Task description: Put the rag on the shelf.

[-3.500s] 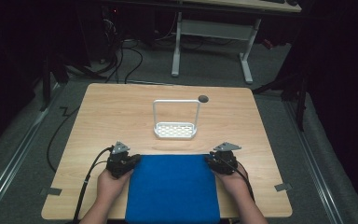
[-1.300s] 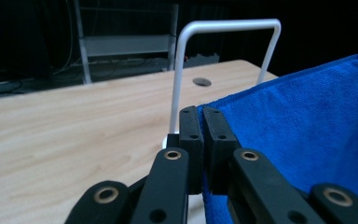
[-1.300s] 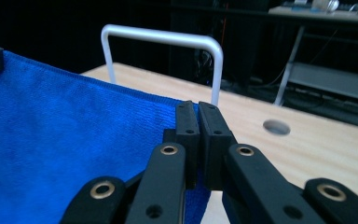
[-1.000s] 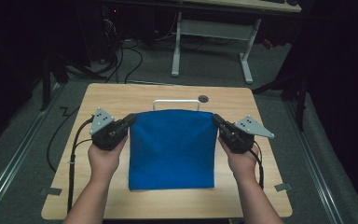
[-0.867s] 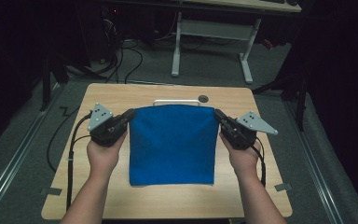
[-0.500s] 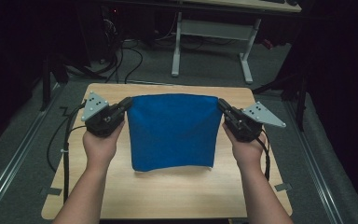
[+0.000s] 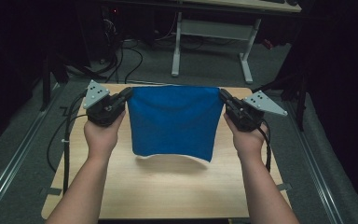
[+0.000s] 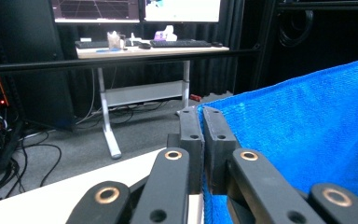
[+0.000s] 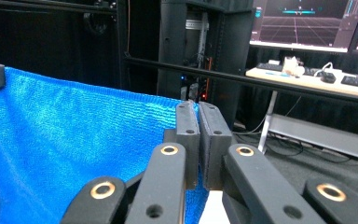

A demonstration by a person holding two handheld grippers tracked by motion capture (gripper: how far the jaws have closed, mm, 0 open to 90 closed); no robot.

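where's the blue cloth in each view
High view: the blue cloth hangs mid-frame above the table, stretched between the left tongs and right tongs.
Left gripper view: cloth on the right, its corner pinched in the tongs.
Right gripper view: cloth on the left, its corner pinched in the tongs.
Shared landmark: the white-legged desk.

Dim room, brightly lit tabletop

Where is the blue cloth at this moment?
In the high view, the blue cloth hangs above the table, stretched between the left hand-held gripper and the right hand-held gripper.
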